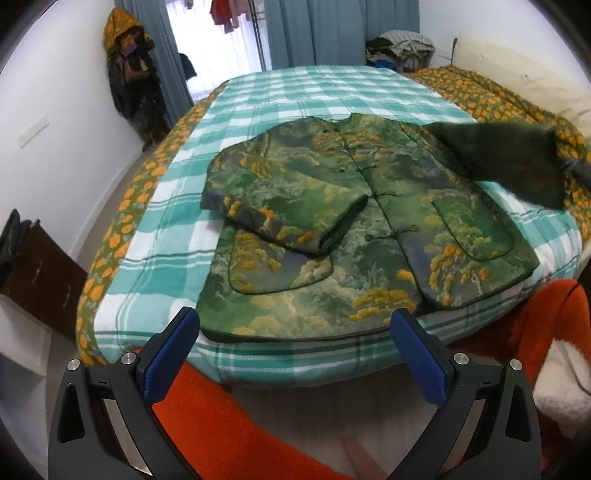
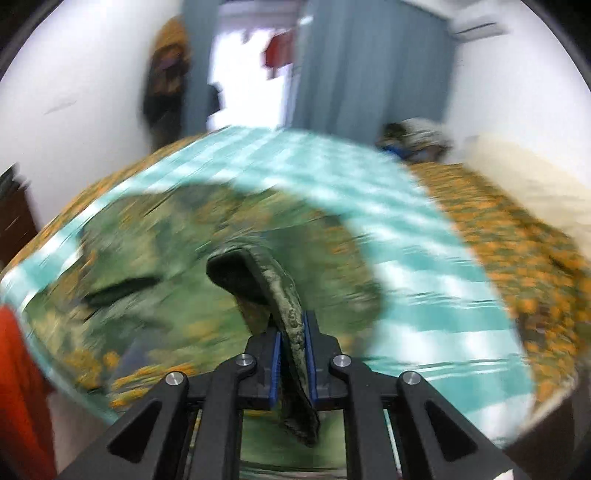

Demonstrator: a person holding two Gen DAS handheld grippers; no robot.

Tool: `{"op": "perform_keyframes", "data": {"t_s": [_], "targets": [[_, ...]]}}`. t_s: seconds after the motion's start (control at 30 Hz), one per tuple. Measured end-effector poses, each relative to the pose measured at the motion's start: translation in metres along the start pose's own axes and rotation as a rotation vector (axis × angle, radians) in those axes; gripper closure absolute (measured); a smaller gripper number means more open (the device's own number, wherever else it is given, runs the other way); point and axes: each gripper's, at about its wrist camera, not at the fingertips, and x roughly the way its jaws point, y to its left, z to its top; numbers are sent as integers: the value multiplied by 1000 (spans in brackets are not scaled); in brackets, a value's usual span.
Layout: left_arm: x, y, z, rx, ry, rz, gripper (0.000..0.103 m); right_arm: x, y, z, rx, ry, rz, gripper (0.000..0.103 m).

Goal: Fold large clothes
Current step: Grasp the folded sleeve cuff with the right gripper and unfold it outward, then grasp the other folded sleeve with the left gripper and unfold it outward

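A quilted jacket (image 1: 369,236) printed with green trees and yellow-orange foliage is laid front-up on the teal-and-white checked blanket (image 1: 295,92) of a bed, its long axis running from the hem at the near edge to the collar on the far side. The sleeve on the left of the left wrist view (image 1: 280,206) is folded across the chest, its cuff pointing towards the row of knot buttons down the middle; a curved patch pocket is seen below it. At the far left a dark wooden cabinet (image 1: 40,273) stands by the white wall, and hanging dark garments (image 1: 129,74) are seen beside blue-grey curtains (image 1: 332,33). An orange floral bedcover (image 1: 122,229) borders the blanket. The left gripper (image 1: 295,328) is held over the near hem with its blue-padded jaws wide apart and nothing between them. On the right the other sleeve (image 1: 509,166) is lifted off the bed, its dark green lining turned up. In the blurred right wrist view that sleeve's cuff is pinched by the right gripper (image 2: 293,332), the jaws closed on the thick padded fabric. An orange sleeve (image 1: 517,332) is visible at the lower right.
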Motion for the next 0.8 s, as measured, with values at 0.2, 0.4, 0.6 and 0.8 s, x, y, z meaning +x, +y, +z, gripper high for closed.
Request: {"op": "perform_keyframes", "data": {"t_s": [0.2,0.4,0.6,0.8], "targets": [[10,8,10,3,-4,14,0,2,-126,11,42,-16,-438,75],[22,32,37,26,-38,5,0,-29,-150,-5,173,-46,-476,42],[80,14,65,188,45,-121,0,-34,-59,-47,144,1,-226,42],[163,-31,79,355,112,-109,0,-28,37,-71,117,72,20,41]]}}
